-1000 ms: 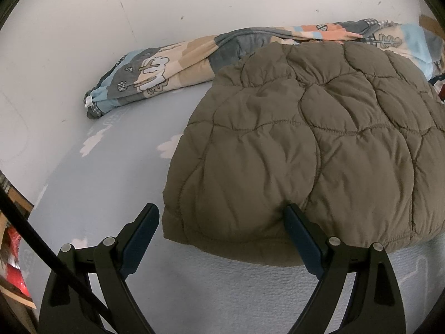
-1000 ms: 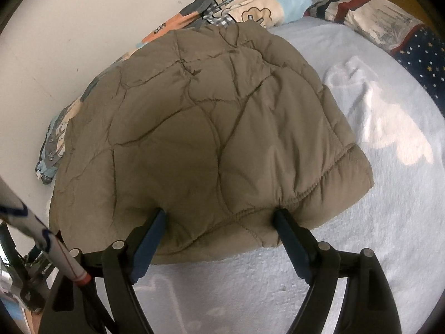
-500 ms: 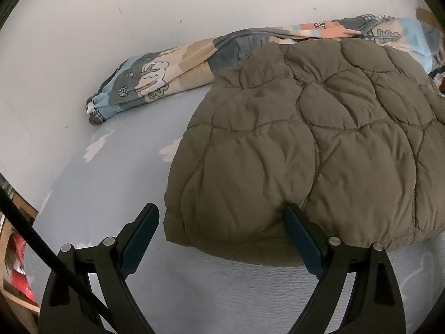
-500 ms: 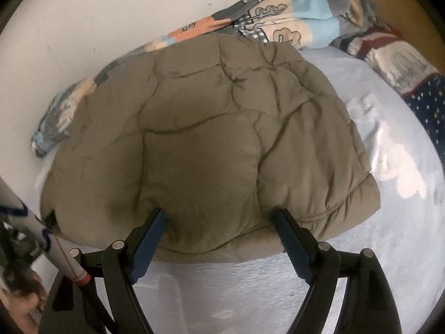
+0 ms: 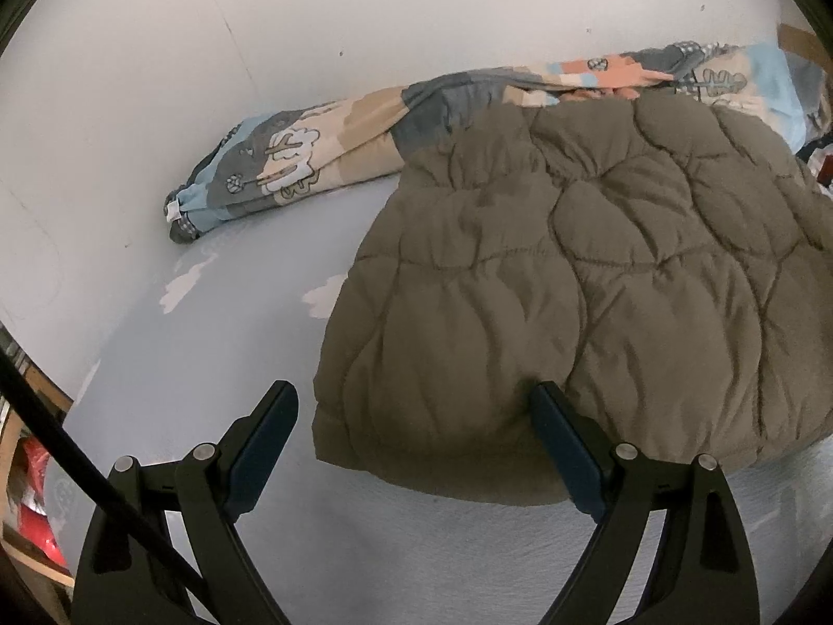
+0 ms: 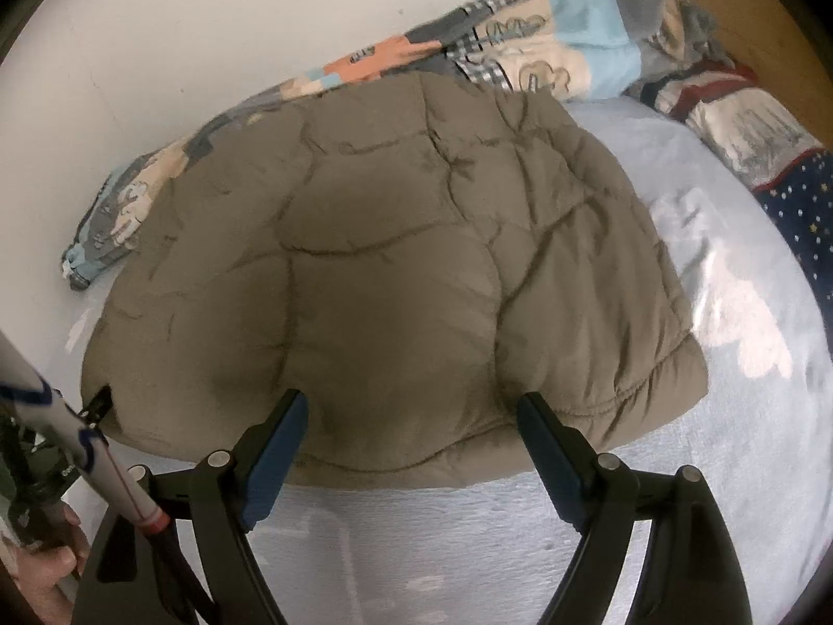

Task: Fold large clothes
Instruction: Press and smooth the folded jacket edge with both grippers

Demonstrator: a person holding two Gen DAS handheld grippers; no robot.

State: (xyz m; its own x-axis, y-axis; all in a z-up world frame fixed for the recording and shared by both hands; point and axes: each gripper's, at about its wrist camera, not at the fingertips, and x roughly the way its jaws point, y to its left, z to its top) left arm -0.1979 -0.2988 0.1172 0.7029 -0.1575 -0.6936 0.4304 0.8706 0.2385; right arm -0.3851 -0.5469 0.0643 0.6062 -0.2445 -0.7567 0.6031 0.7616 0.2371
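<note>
Pale blue bedding with faint white cloud shapes covers the bed, which runs up to a plain white wall in both wrist views. On the bed lies the quilted olive jacket, a puffy folded bundle with curved stitch lines; it sits in the middle of the mattress with its far edge touching a patchwork blanket bunched in a long roll along the wall. In the right wrist view a second patterned blanket, red, cream and navy with stars, lies at the right beside a wooden headboard. The left gripper hovers at the jacket's near left corner with its jaws spread wide: one blue pad stands over bare sheet, apart from the cloth, while the other sits against the jacket's near edge. The right gripper is at the jacket's near edge as well, jaws spread wide with the padded hem between them, and the pads do not squeeze it. At the lower left of the right wrist view a person's hand grips the handle of the other tool.
</note>
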